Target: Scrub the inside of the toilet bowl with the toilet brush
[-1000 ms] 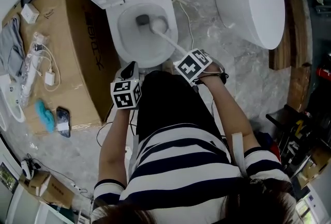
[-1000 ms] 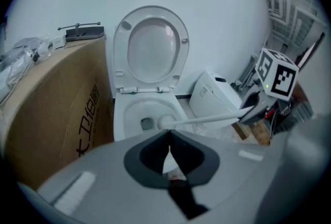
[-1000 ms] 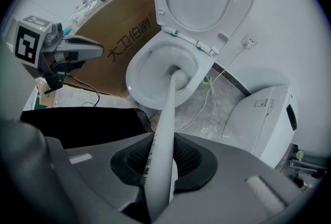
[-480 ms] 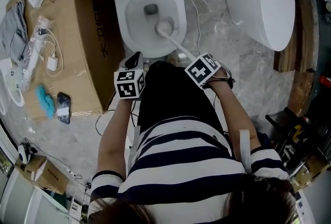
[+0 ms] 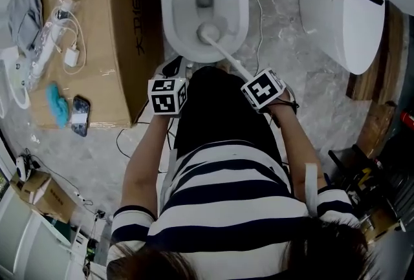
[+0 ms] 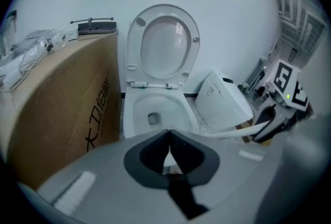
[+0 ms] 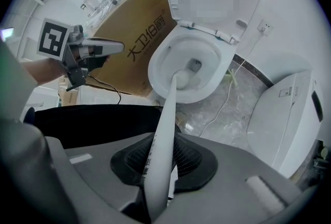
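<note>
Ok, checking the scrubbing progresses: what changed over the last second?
The toilet brush head slid from beside the drain toward the front of the toilet bowl, nearer the person. Unchanged: right gripper shut on the brush handle, left gripper shut and empty, seat raised.

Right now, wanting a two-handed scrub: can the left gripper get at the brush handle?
Probably yes. The left gripper is shut on nothing, and the handle lies bare between the right gripper and the bowl, close beside it. It must open first.
</note>
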`<state>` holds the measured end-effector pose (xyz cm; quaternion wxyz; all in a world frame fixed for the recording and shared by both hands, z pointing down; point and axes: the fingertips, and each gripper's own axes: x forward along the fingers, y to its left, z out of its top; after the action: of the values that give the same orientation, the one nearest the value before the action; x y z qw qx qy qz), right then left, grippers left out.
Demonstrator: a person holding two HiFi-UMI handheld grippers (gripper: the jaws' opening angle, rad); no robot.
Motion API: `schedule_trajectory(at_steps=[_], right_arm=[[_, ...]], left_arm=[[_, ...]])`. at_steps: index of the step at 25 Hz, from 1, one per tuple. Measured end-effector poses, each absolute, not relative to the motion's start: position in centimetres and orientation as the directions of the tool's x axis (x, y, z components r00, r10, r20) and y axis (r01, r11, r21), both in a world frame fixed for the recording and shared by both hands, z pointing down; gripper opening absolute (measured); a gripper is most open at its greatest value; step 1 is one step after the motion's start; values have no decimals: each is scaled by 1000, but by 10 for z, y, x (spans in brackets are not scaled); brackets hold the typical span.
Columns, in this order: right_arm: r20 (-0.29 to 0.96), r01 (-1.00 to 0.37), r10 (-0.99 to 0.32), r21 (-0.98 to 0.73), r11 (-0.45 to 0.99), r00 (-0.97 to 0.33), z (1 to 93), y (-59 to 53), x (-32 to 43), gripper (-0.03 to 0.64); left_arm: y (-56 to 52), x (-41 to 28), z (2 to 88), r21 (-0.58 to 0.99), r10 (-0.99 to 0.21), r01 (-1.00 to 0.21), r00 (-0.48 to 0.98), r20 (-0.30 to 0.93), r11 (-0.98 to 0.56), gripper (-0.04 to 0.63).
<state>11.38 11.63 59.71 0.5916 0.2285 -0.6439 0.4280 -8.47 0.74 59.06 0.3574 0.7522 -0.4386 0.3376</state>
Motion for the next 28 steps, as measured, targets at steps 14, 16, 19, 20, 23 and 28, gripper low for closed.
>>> schedule_trajectory(at_steps=[14,16,19,20,23,28], right_arm=[[928,-792,196,-373,483,-318,605,86,74,84],[929,-792,187,-370,485,-320,607,80,72,84],[931,-792,167,-363,491,-323,608,69,68,84],[933,-792,159,-359,493,-324,609,66,68,84],[934,-797,129,-351,492,-332,609,55,66,84],[927,-812,83,-362,458,-366,609,38,60,84]], left_arm=[[8,-105,590,233,-441,-921,358,823,-312,0],[9,-106,589,234,-443,-922,356,823,-308,0],[9,-108,588,231,-446,-923,354,822,-307,0],[9,-108,587,229,-447,-924,353,822,-307,0],[7,-108,585,223,-456,-924,350,818,-310,0],[3,-109,583,218,-465,-925,347,814,-310,0]])
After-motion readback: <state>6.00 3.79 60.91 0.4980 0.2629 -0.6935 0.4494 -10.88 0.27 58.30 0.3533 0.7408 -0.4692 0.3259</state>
